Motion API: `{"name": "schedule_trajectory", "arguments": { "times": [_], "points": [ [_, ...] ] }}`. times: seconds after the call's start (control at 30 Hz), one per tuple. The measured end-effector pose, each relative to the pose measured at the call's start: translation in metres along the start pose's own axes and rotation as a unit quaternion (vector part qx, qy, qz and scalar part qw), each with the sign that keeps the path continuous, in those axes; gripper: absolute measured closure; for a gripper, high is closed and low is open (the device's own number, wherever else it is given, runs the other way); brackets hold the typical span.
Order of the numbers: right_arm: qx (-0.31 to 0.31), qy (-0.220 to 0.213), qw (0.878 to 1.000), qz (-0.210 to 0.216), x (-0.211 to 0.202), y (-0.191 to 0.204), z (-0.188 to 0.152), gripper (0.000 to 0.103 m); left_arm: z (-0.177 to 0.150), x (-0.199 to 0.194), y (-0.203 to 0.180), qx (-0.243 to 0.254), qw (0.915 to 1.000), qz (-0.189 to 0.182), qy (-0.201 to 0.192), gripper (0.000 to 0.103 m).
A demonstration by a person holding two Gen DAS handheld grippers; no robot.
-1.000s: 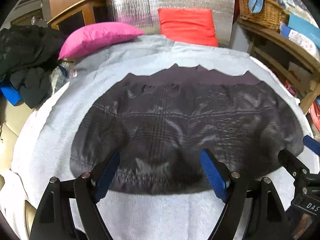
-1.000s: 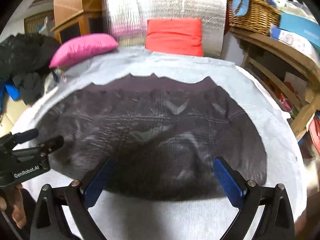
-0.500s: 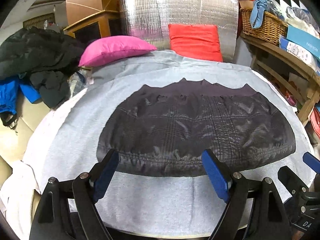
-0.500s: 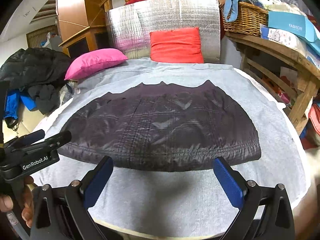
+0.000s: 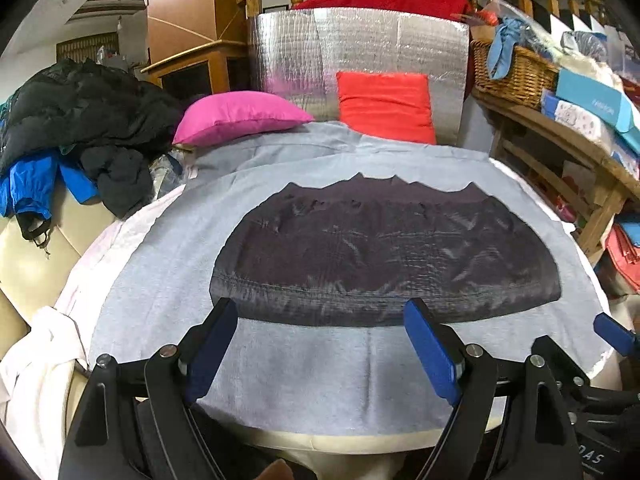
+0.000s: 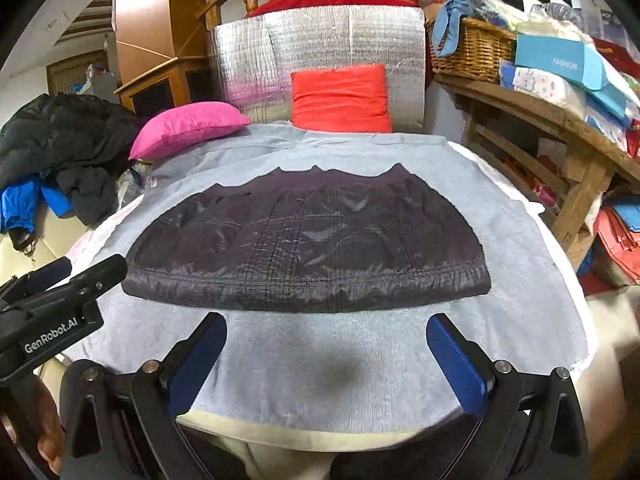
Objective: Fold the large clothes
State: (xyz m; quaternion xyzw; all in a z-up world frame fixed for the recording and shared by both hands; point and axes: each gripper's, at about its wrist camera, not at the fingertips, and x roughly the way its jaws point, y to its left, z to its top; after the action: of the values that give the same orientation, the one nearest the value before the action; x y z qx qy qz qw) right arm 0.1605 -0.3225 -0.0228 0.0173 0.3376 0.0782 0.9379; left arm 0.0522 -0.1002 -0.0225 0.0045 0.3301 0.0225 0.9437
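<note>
Both grippers, left gripper (image 5: 322, 342) and right gripper (image 6: 326, 354), hovered with fingers apart and empty at 6 o'clock of the folded dark jacket (image 6: 308, 244) on the grey sheet (image 6: 320, 364), whose slippery shell risked springing unfolded.

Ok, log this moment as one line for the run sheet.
left gripper: open, empty | right gripper: open, empty | dark garment: flat on grey sheet, ungripped | both grippers clear of near hem

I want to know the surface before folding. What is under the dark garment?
The dark garment lies flat on a light grey cloth, which shows all around it. Under the cloth's near edge a cream surface shows. Anything directly beneath the garment is covered.
</note>
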Motion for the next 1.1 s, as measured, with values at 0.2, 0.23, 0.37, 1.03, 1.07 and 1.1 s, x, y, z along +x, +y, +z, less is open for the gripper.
{"name": "schedule_trajectory", "arguments": {
  "times": [0.2, 0.23, 0.37, 1.03, 1.07, 1.1],
  "points": [
    [-0.001, -0.026, 1.000, -0.004, -0.021, 0.003, 0.003, 0.002, -0.001, -0.025, -0.005, 0.009, 0.9993, -0.005, -0.035, 0.017],
    [-0.003, -0.030, 1.000, -0.006, -0.023, 0.004, 0.004, 0.002, -0.002, -0.027, -0.006, 0.009, 0.9991, -0.007, -0.040, 0.017],
    [-0.007, -0.035, 0.999, -0.010, -0.027, 0.005, 0.004, 0.002, -0.002, -0.032, -0.005, 0.006, 0.9988, -0.011, -0.047, 0.006],
    [-0.021, -0.038, 0.999, -0.016, -0.030, 0.013, 0.003, 0.002, -0.001, -0.036, -0.001, -0.004, 0.9986, -0.011, -0.051, 0.003],
    [-0.021, -0.037, 0.999, -0.016, -0.030, 0.013, 0.003, 0.002, 0.000, -0.036, -0.001, -0.004, 0.9987, -0.012, -0.049, 0.003],
    [-0.021, -0.037, 0.999, -0.016, -0.030, 0.013, 0.003, 0.002, 0.000, -0.036, 0.000, -0.004, 0.9987, -0.014, -0.048, 0.003]
  ]
}}
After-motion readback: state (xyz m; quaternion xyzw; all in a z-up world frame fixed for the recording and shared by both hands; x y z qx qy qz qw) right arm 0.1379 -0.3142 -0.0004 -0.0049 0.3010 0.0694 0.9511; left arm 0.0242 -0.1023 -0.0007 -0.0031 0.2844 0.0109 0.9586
